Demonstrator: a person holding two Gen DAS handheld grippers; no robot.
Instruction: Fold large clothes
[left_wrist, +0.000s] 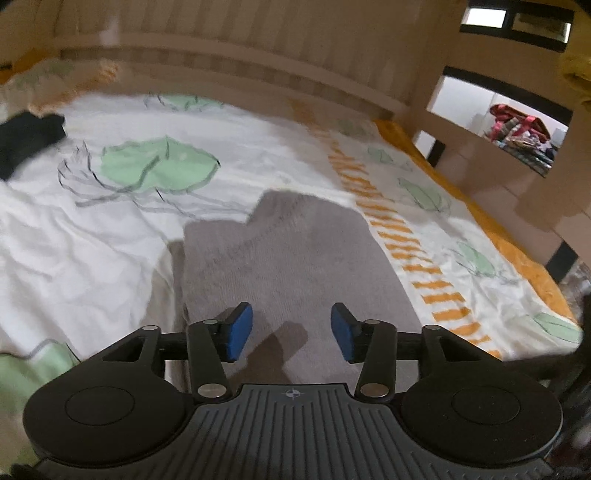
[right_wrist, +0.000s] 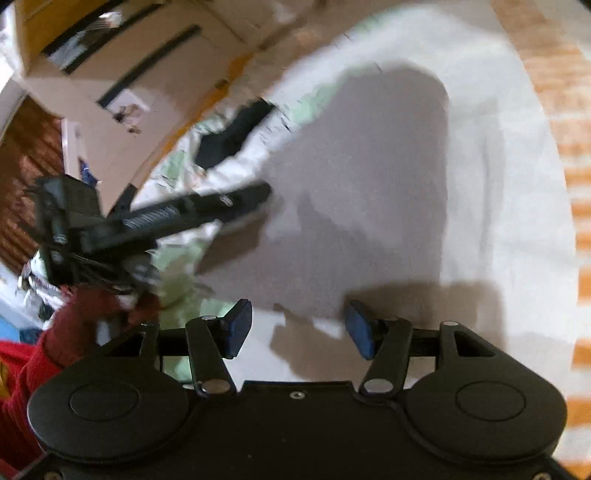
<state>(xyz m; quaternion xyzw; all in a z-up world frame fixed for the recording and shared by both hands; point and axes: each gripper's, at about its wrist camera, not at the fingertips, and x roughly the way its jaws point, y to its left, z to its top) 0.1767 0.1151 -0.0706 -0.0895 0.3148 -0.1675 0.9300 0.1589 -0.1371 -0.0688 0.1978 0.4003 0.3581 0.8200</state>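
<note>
grey knit garment lies spread flat on the white bedsheet with green leaf prints and an orange striped band, near the middle of the bed and just ahead of both of your tools. your left gripper hangs over the near part of the knit, its blue pads standing apart with nothing between them but the fabric below; it holds nothing. your right gripper sits at the garment's near edge, jaws spread a little wider, also empty, with bare sheet showing under the gap. in the right wrist view your left tool reaches in from the left, carried by a hand in a red sleeve. a dark piece of clothing lies further up the bed, well apart from the grey one. both views are blurred.
</note>
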